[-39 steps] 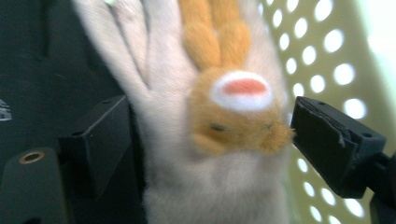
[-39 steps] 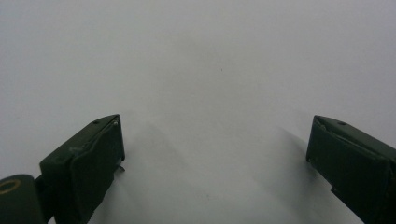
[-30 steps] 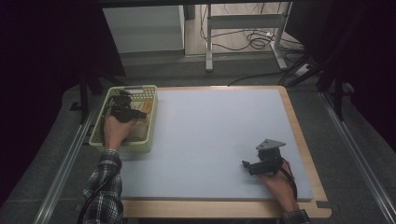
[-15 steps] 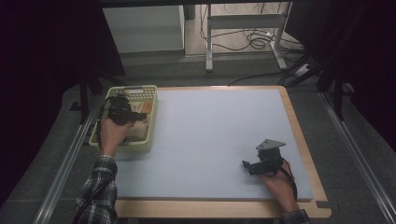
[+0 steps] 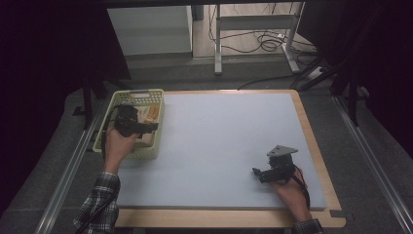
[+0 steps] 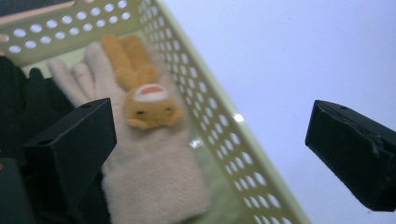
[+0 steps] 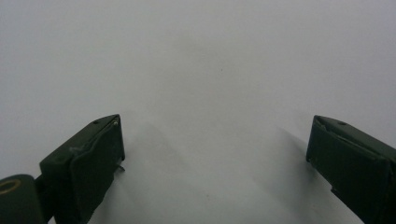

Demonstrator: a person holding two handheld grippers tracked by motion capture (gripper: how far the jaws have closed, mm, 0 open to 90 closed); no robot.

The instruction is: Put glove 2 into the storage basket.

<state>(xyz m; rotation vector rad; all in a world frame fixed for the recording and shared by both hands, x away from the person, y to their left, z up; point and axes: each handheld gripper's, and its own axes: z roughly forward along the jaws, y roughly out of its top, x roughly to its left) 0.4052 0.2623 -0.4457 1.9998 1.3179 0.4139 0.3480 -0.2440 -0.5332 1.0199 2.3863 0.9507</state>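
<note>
High view shows the left tongs (image 5: 146, 126) over the pale green perforated plastic basket (image 5: 152, 95) at the table's (image 5: 234, 141) left edge. Their jaws have just been opening and now stand spread and empty, likely after letting go of the cream knitted glove with an orange rabbit face (image 6: 149, 140). It lies flat inside, its long axis along the basket wall, fingers toward the far end. The right tongs (image 5: 257, 172), also spread, rest idle on the table.

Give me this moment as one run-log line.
left gripper: jaws just opened wide, nothing held, over basket | cream glove with orange bunny: lying in basket | right gripper: open, empty, on grey mat
</note>
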